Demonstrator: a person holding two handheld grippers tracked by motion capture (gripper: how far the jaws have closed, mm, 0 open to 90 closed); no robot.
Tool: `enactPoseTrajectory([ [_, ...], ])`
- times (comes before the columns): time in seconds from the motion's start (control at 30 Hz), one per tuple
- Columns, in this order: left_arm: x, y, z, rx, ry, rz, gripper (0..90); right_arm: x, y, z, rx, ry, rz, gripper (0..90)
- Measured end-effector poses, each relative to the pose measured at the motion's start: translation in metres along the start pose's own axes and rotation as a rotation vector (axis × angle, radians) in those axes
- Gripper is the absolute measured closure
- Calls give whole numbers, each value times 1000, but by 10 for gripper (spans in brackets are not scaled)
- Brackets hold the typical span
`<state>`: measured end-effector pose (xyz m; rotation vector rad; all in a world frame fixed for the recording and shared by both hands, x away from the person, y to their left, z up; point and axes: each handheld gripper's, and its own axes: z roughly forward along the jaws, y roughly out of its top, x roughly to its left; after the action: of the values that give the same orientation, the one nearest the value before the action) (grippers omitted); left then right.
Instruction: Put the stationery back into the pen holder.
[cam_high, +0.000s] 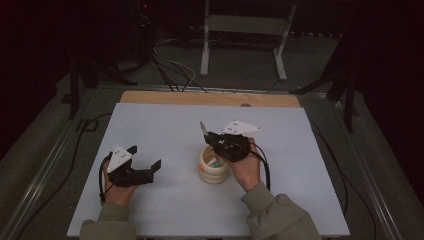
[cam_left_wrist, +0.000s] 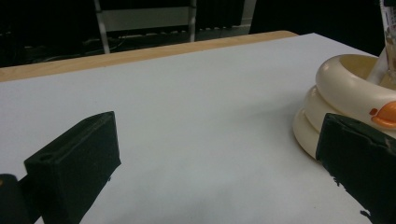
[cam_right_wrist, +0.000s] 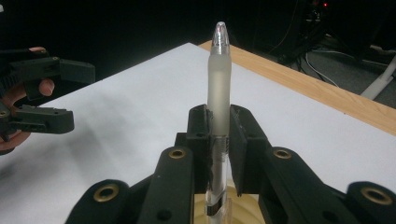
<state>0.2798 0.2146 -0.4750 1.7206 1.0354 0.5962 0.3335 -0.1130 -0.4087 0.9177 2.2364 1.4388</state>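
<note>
The pen (cam_right_wrist: 219, 88), a clear-barrelled one with a frosted grip and a pale tip, is clamped between the two black jaws of the right gripper (cam_right_wrist: 218, 126). In the right gripper view it sticks out beyond the jaws with its tip pointing away from the camera, while its clear lower barrel runs back between the jaws toward the cream holder (cam_right_wrist: 233, 207) seen just beneath. In the high view the right gripper (cam_high: 212, 137) hangs above the holder (cam_high: 214, 165), and the pen (cam_high: 203, 128) shows as a thin pale sliver rising up and to the left from the jaws.

The holder is a cream cup made of stacked rounded rings, standing near the middle of the white desk (cam_high: 165, 125); something small and green lies inside it, too small to tell what. In the left gripper view it bears an orange mark on its side (cam_left_wrist: 385, 114).

The left gripper (cam_high: 145, 162) rests low over the desk, to the left of the holder and apart from it. Its jaws stand wide apart with only bare desk surface between them; the jaw on the holder's side sits near the holder's base, though contact cannot be told.

Beyond the white sheet a strip of wooden desk edge (cam_high: 210, 97) shows, and behind it a pale metal frame (cam_high: 245, 30) and cables (cam_high: 170, 70) on the floor.
</note>
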Motion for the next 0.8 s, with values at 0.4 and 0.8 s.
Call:
enactPoseTrajectory([
  [0.4, 0, 0, 0, -2, 1, -2, 3, 2, -4, 4, 7, 8, -1, 797],
  [0.8, 0, 0, 0, -3, 0, -6, 3, 4, -9, 7, 18, 22, -5, 794],
])
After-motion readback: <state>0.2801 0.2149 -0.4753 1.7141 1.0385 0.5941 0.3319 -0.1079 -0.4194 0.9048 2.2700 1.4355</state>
